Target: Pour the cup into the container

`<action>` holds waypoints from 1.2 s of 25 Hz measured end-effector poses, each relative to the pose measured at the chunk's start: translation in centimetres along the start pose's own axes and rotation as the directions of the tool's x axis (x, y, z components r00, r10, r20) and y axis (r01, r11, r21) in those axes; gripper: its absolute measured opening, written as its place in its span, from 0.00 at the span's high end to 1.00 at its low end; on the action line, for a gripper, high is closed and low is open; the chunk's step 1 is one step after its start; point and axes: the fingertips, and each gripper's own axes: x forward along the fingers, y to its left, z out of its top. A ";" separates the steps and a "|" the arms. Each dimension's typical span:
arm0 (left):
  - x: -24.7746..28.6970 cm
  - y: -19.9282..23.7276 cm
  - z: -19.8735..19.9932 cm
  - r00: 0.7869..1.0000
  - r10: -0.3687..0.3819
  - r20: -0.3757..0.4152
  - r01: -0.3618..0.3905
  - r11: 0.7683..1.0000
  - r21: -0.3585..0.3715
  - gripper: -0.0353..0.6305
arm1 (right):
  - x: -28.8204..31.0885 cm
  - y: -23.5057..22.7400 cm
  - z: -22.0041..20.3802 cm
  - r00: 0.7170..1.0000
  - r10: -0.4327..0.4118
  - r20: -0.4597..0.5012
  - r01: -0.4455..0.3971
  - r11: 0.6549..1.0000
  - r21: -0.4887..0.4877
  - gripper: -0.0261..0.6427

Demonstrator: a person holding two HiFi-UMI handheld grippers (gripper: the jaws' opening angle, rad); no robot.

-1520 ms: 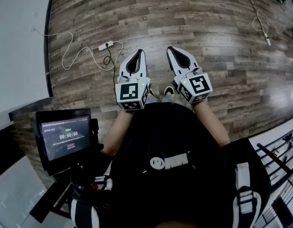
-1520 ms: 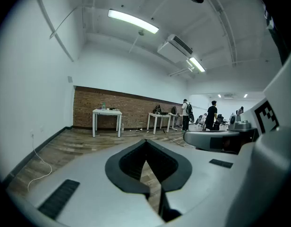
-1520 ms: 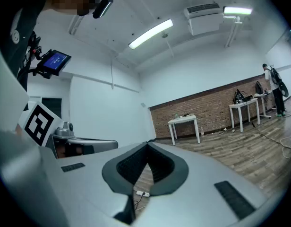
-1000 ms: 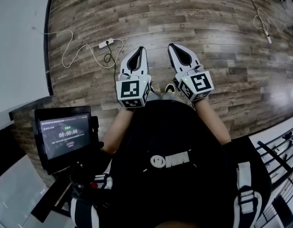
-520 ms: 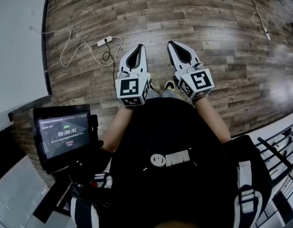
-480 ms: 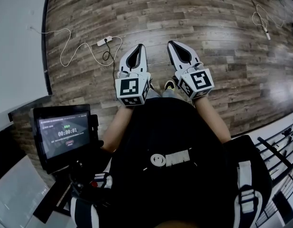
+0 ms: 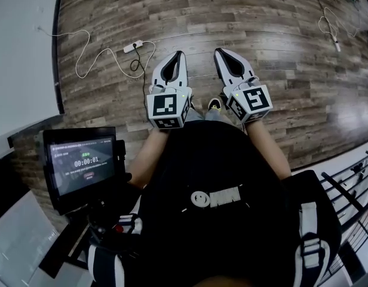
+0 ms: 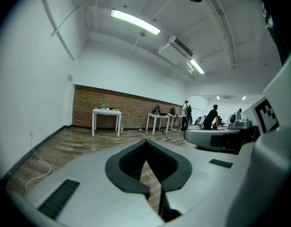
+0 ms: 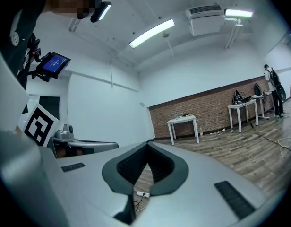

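A person is holding the left gripper [image 7: 178,55] and right gripper [image 7: 220,52] out at the waist, both with jaws pressed together and empty. Over the bare floor [image 7: 261,17], no cup or container is showing; locating them is likely coming first.

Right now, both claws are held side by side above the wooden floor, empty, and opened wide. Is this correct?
Not quite. The claws are not opened wide: the left claw and the right claw are both shut, tips together, as the left gripper view and the right gripper view show. The rest holds: side by side above the wooden floor, empty.
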 end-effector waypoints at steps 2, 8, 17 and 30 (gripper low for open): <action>-0.1 0.4 0.0 1.000 -0.012 0.008 0.012 1.000 -0.001 0.95 | 0.5 0.7 0.2 1.000 0.002 0.000 -0.002 1.000 -0.007 0.96; -0.9 2.5 0.4 1.000 -0.020 0.016 0.020 1.000 -0.008 0.95 | 2.4 3.0 0.9 1.000 0.013 0.009 -0.013 1.000 -0.024 0.96; -1.1 3.7 0.6 1.000 -0.005 0.023 0.005 1.000 -0.008 0.95 | 3.2 3.5 1.3 0.999 0.023 0.028 -0.021 0.998 -0.051 0.96; 0.3 3.7 0.7 1.000 -0.018 0.010 0.018 1.000 0.001 0.95 | 3.7 1.3 2.2 0.999 0.001 0.037 0.001 0.998 -0.061 0.96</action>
